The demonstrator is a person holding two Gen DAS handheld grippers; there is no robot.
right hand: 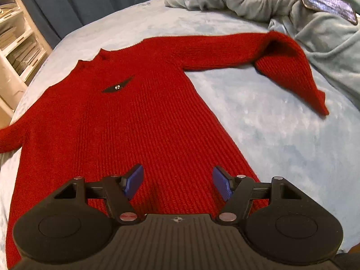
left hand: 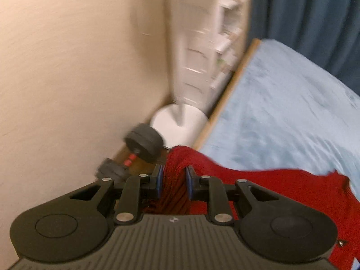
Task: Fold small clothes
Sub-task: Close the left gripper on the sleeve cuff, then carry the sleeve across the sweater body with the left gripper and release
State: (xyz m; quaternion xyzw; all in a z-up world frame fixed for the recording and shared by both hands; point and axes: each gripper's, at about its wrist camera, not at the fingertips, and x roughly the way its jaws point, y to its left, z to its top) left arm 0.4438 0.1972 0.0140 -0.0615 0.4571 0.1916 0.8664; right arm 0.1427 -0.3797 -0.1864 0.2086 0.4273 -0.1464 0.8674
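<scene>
A red knit sweater [right hand: 135,117] lies flat, front up, on a pale blue bed cover [right hand: 281,135], with a small black badge [right hand: 117,87] on its chest. One sleeve [right hand: 290,67] stretches right and bends back toward me. The other sleeve runs off the left edge. My right gripper [right hand: 177,180] hovers open over the sweater's lower body with nothing between its blue pads. In the left wrist view my left gripper [left hand: 174,177] is shut on a bunched red sleeve end [left hand: 174,162], lifted off the bed; the rest of the sweater [left hand: 270,186] trails to the right.
A crumpled grey-blue blanket [right hand: 292,11] lies at the bed's far right. Beside the bed, on the floor, are a black dumbbell [left hand: 139,144] and a white round stand base [left hand: 180,123]. White shelves [right hand: 15,45] and a dark blue curtain [left hand: 303,11] stand behind.
</scene>
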